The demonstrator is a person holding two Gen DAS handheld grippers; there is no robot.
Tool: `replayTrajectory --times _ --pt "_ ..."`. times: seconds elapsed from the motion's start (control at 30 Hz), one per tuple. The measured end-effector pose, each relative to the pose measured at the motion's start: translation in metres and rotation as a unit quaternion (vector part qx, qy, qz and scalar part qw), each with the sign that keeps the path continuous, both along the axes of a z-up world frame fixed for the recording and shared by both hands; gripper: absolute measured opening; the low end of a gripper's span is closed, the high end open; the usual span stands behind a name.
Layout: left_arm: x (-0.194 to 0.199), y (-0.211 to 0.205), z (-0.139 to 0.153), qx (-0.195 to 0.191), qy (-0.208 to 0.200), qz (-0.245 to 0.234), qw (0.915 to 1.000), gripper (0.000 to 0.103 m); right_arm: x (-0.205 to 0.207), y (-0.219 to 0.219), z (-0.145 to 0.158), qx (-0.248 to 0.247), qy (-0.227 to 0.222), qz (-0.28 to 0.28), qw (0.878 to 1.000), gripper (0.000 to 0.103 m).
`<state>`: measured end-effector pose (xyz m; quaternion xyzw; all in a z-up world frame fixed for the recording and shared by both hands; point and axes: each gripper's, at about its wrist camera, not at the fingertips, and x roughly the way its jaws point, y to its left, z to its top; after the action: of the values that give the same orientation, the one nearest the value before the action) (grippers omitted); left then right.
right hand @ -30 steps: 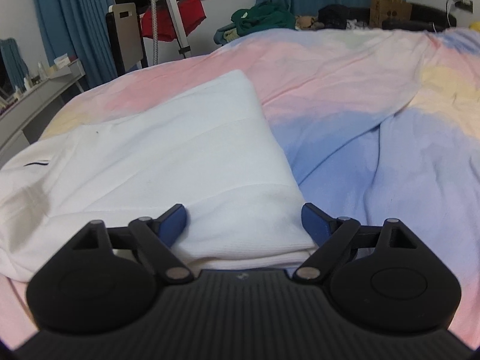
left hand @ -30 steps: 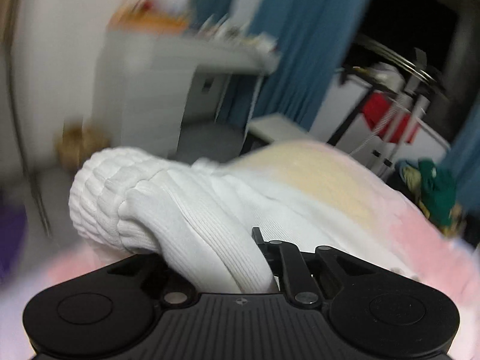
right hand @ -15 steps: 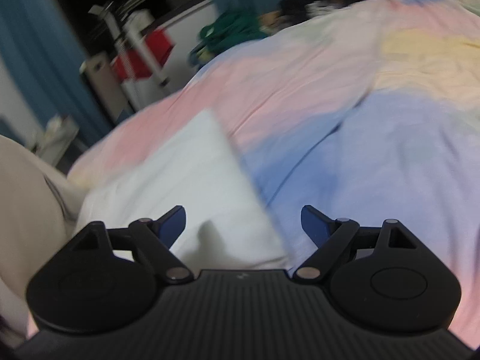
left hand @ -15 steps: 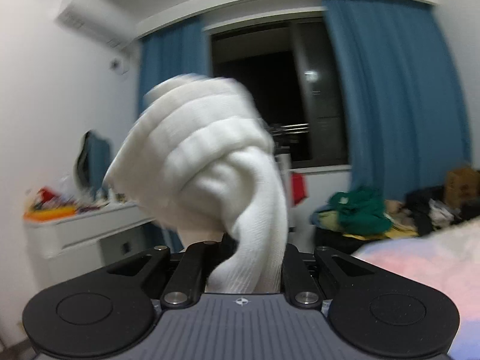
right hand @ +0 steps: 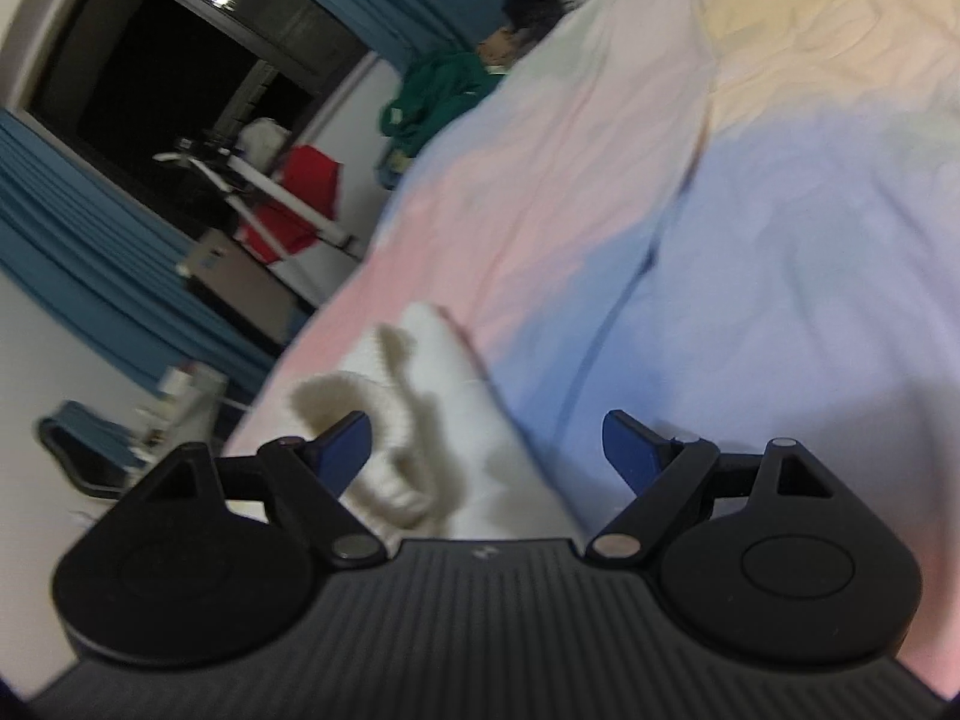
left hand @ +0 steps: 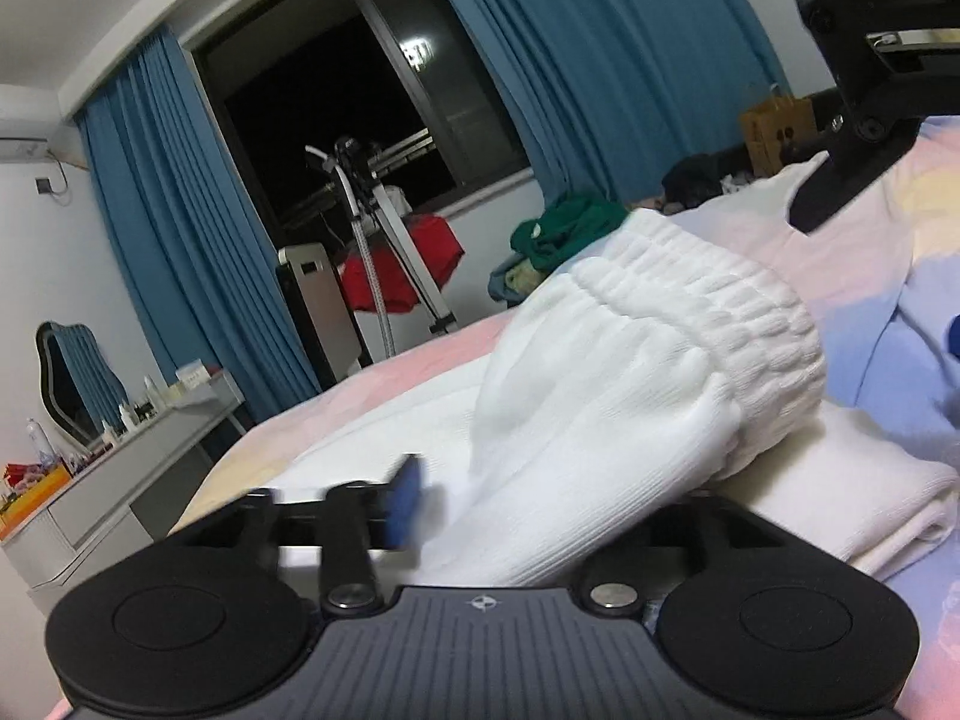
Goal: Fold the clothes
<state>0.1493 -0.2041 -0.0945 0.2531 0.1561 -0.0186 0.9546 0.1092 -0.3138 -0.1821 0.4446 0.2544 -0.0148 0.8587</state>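
Note:
A white ribbed garment (left hand: 630,372) with an elastic cuff lies bunched on folded white cloth (left hand: 840,492) on the bed. My left gripper (left hand: 516,510) has its jaws apart; the blue left finger (left hand: 405,498) is blurred and the garment drapes over the right side, hiding that finger. My right gripper (right hand: 486,450) is open and empty, hovering just above the white garment (right hand: 432,420), whose ruffled edge lies by its left finger (right hand: 342,447). The right gripper's body also shows in the left wrist view (left hand: 870,60), at the top right.
The bed has a pastel pink, blue and yellow cover (right hand: 750,240). A drying rack with a red cloth (left hand: 408,264), a green clothes pile (left hand: 564,228), blue curtains (left hand: 600,60) and a dresser (left hand: 138,456) stand beyond the bed's left side.
My left gripper swung the white garment up and over, set it down on the folded cloth, and its jaws opened. My right gripper lifted off the cloth and tilted.

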Motion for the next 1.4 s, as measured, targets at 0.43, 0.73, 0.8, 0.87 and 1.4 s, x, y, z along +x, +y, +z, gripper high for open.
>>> replayTrajectory --times 0.43,0.73,0.8,0.87,1.4 --pt "-0.099 0.17 0.02 -0.028 0.071 0.074 0.9944 0.092 0.009 0.035 -0.003 0.089 -0.001 0.107 0.99 0.088" --pt "-0.077 0.254 0.029 -0.238 0.113 0.158 0.9516 0.09 0.028 0.066 -0.009 0.105 0.002 0.112 0.988 0.087" --pt "-0.07 0.258 0.029 -0.258 0.119 0.158 0.9457 0.09 0.038 0.071 -0.009 0.076 0.007 0.096 0.992 0.084" --pt "-0.067 0.26 0.032 -0.278 0.121 0.157 0.94 0.09 0.047 0.076 -0.008 0.051 0.009 0.083 0.995 0.08" --pt "-0.068 0.273 0.034 -0.359 0.103 0.131 0.9184 0.089 0.029 0.062 0.021 -0.045 -0.086 0.018 0.995 0.032"
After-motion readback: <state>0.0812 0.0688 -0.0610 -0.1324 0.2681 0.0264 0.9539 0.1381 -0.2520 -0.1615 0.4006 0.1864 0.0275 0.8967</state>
